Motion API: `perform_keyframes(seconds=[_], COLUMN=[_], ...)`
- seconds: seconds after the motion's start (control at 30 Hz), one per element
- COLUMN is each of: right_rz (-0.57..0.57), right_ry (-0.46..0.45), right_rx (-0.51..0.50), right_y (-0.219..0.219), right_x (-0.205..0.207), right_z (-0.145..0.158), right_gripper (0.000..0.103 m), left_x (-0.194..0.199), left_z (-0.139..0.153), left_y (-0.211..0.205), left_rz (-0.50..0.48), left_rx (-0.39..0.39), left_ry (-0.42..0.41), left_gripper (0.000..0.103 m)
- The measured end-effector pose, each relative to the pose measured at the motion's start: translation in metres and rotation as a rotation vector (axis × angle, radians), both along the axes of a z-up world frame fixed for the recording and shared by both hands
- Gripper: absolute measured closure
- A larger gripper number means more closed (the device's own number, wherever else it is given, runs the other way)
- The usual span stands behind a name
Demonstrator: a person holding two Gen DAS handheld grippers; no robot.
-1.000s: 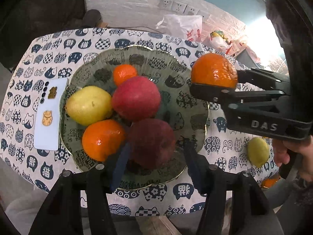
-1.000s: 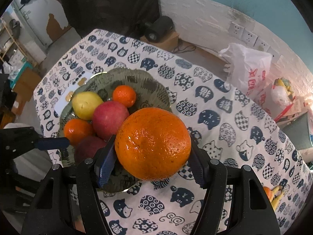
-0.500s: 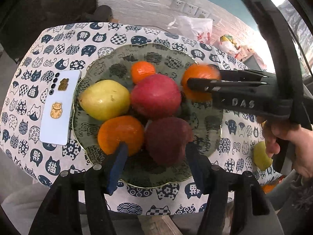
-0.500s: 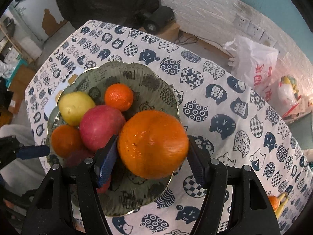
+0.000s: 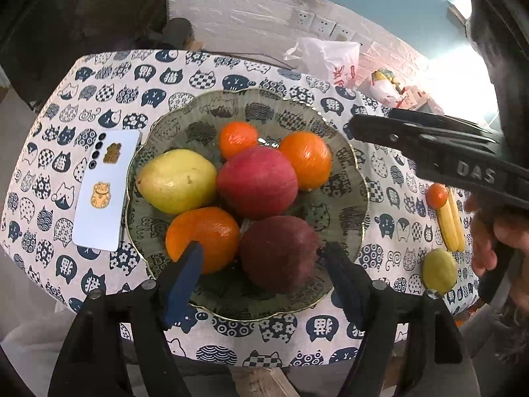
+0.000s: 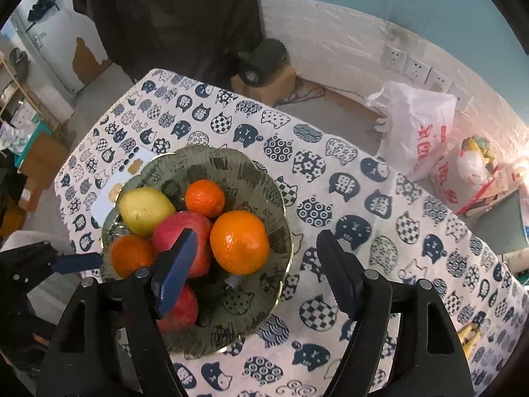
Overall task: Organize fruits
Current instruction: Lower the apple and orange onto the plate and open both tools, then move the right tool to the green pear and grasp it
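A lived-in home room: cat-print tablecloth (image 6: 347, 178), wall sockets (image 6: 413, 66), shopping bags (image 6: 416, 125).

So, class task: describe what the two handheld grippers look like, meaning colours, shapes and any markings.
Both are black plastic clamp-style tools with round pivot rivets. The left gripper and the right gripper each have two jaws lined with dark blue pads. Seen side-on from the left wrist view, the right one bears raised letters "DAS". No cables or sleeves are clearly visible.

Raised letters "DAS" stand on the black right gripper (image 5: 360, 125) right of the bowl (image 5: 350, 165), while red print on the white bag (image 6: 420, 125) beyond it cannot be read.
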State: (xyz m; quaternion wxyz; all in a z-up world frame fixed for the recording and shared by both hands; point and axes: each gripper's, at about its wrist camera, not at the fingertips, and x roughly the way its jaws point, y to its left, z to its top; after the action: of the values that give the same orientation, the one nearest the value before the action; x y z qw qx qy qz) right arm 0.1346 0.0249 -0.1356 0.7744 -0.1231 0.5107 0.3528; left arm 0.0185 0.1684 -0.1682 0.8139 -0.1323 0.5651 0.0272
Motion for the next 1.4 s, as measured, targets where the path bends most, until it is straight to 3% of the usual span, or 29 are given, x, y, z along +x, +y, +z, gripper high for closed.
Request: perform_keyframes(seconds=[0.7,1.07,1.4], right_rz=[-0.058,-0.157,-0.243], right_ry=[-0.133,-0.097,-0.029], right_rx=[-0.01,-0.041,-0.063], right_y=[-0.083,-0.148,-0.198], right_x=[-0.044,-0.053,-0.064], right_z=[0.064,0.055,0.031], right_gripper=[0.022,0.022,0.022], left_x=[-0.006,-0.006,-0.01], left_z=[0.045,0.054,0.044], left_y=[-0.054,-0.101,-0.153], left_rz=[-0.106,-0.208,-0.329], left_rx=[0.063,0.094,0.14], left_ry=[-0.099,-0.112,-0.089], left_gripper=[0.022,0.022,0.022])
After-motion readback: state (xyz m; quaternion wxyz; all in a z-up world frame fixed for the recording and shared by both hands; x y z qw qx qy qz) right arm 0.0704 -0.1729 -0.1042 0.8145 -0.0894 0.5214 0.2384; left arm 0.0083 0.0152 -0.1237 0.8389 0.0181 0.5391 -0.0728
